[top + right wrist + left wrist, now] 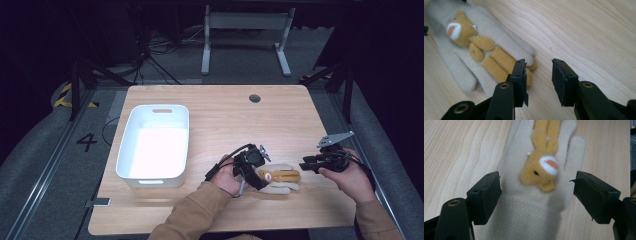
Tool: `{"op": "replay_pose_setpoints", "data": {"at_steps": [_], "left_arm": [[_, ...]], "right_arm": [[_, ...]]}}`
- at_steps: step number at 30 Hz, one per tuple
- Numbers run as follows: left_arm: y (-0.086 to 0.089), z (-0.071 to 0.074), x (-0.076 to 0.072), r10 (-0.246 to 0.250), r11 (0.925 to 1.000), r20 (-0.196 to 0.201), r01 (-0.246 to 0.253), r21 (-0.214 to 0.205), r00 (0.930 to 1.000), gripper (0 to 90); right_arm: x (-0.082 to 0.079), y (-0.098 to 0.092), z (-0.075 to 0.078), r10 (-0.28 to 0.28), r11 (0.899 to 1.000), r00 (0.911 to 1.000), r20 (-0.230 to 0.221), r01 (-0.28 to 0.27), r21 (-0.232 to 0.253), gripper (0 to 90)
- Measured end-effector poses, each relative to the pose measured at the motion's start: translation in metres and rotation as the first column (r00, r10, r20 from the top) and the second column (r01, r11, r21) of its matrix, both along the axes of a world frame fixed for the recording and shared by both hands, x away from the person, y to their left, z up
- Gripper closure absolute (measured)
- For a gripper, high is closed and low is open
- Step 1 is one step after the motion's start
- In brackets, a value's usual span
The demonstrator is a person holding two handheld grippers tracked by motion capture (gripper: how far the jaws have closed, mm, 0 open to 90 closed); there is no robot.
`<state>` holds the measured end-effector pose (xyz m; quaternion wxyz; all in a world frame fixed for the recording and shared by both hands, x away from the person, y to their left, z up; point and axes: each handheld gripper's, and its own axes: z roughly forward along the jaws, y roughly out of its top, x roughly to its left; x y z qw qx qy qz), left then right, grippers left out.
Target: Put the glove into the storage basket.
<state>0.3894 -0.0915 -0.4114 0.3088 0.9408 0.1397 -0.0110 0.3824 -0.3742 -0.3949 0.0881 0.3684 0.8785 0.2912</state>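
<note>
Black left gripper point(536, 195) jaws, which I see spread apart, straddle the cream fleece glove with an orange plush bear point(537, 170); right gripper point(539, 80) gapes just beside its fingertips.

A black numeral "4" point(86, 142) is painted on the grey floor point(40, 150), left of the white bin point(129, 145).

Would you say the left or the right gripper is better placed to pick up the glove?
Left, probably: the left gripper has open jaws on either side of the glove cuff, while the right gripper sits off its fingertips over bare table.
</note>
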Motion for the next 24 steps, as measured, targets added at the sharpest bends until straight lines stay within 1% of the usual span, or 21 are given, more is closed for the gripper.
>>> {"op": "replay_pose_setpoints", "data": {"at_steps": [1,2,6,8,10,11,13,19,20,22,24], "left_arm": [[-0.001,0.000,0.000,0.000,1.0000,0.002,0.000,-0.002,1.0000,22.3],[-0.002,0.000,0.001,-0.003,1.0000,0.016,0.003,-0.002,0.9999,21.9],[-0.005,-0.006,0.007,0.004,0.9998,-0.008,-0.003,0.019,1.0000,20.5],[-0.008,-0.010,0.008,0.003,0.9988,-0.009,-0.003,0.048,1.0000,20.4],[-0.010,-0.014,0.007,-0.007,0.9979,-0.012,0.008,0.064,0.9999,19.7],[-0.011,-0.015,0.006,-0.018,0.9972,-0.003,0.018,0.073,0.9998,18.3],[-0.012,-0.016,0.006,-0.026,0.9965,-0.001,0.026,0.080,0.9997,16.7],[-0.012,-0.023,0.006,-0.036,0.9940,0.007,0.035,0.103,0.9993,13.4],[-0.012,-0.025,0.007,-0.033,0.9936,-0.005,0.033,0.108,0.9995,12.8],[-0.012,-0.030,0.009,-0.037,0.9935,-0.011,0.038,0.107,0.9992,12.5],[-0.011,-0.033,0.010,-0.036,0.9943,-0.028,0.039,0.100,0.9990,12.2]], "right_arm": [[0.000,0.000,0.000,0.000,1.000,1.0000,0.001,0.000,0.000,63.7],[0.000,0.000,0.000,0.000,1.000,1.0000,0.000,0.000,0.001,63.5],[0.000,0.000,0.000,-0.005,1.000,1.0000,0.001,0.005,0.001,62.8],[0.000,0.000,0.000,-0.003,1.000,1.0000,0.001,0.003,0.003,62.1],[0.000,0.000,0.000,-0.004,1.000,1.0000,0.001,0.004,0.004,61.8],[0.000,0.000,0.000,-0.005,1.000,1.0000,0.002,0.005,0.004,61.7],[0.000,0.000,0.000,-0.005,1.000,1.0000,0.003,0.005,0.005,61.5],[0.000,0.001,0.000,-0.002,1.000,1.0000,-0.002,0.002,0.008,60.4],[0.000,0.001,0.000,-0.003,1.000,1.0000,-0.002,0.003,0.008,60.3],[0.000,0.002,-0.001,-0.003,1.000,1.0000,-0.001,0.003,0.007,60.0],[0.000,0.002,-0.001,-0.003,1.000,1.0000,-0.001,0.003,0.007,59.8]]}}
